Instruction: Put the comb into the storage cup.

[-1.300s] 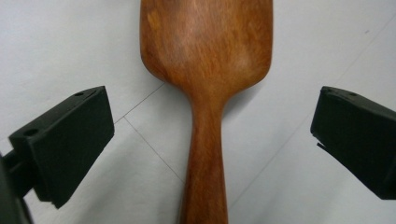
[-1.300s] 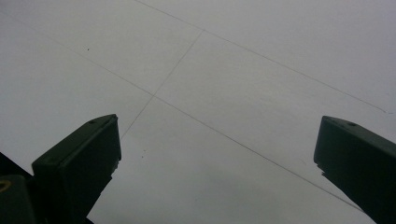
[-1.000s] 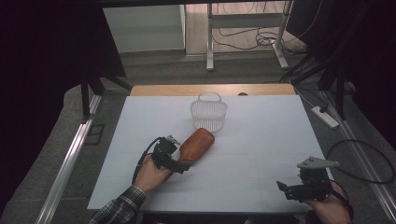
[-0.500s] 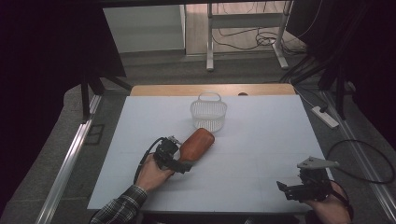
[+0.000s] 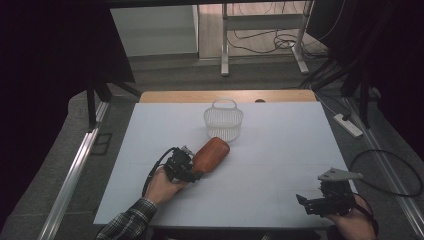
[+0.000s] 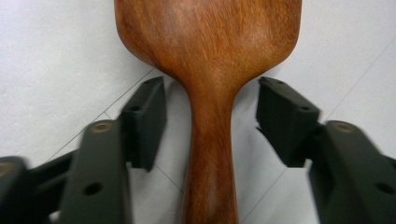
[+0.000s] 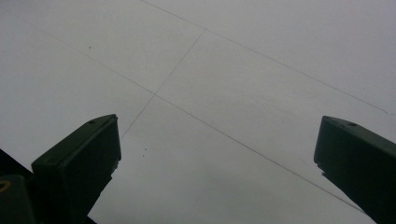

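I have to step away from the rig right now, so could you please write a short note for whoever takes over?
Left hand-held gripper: open, jaws on either side of the neck of the wooden brush, not touching it. The brush lies on the white table, its head pointing towards the white basket, close to it but apart.
Right hand-held gripper: open, holding nothing, at the near right of the table.
Done: the left gripper is lined up on the handle.
Left: close on the handle and lift; the brush probably goes into the basket.
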Available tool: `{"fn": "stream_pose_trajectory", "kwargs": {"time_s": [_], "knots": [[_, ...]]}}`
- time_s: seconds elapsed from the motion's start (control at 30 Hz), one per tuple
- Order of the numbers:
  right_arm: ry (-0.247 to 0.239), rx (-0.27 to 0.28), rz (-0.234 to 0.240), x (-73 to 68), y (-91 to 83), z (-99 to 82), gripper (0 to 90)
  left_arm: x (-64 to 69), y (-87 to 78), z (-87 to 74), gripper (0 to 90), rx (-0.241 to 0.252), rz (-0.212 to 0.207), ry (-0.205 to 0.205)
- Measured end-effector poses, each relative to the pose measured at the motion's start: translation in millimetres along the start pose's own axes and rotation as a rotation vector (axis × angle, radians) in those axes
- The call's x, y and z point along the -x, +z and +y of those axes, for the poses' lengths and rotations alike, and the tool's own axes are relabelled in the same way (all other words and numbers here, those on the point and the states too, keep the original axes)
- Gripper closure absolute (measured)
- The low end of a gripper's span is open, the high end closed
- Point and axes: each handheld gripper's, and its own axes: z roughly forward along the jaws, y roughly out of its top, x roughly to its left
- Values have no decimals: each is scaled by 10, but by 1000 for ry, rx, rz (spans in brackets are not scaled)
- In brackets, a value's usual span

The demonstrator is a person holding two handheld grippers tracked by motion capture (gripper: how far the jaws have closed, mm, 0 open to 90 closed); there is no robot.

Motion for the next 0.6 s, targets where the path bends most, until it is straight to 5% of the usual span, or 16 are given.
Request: {"fn": "stream_pose_trajectory", "kwargs": {"time_s": [0.6], "knots": [[-5, -4, 0, -3, 5, 2, 6, -19, 8, -14, 662, -15, -9, -4]]}}
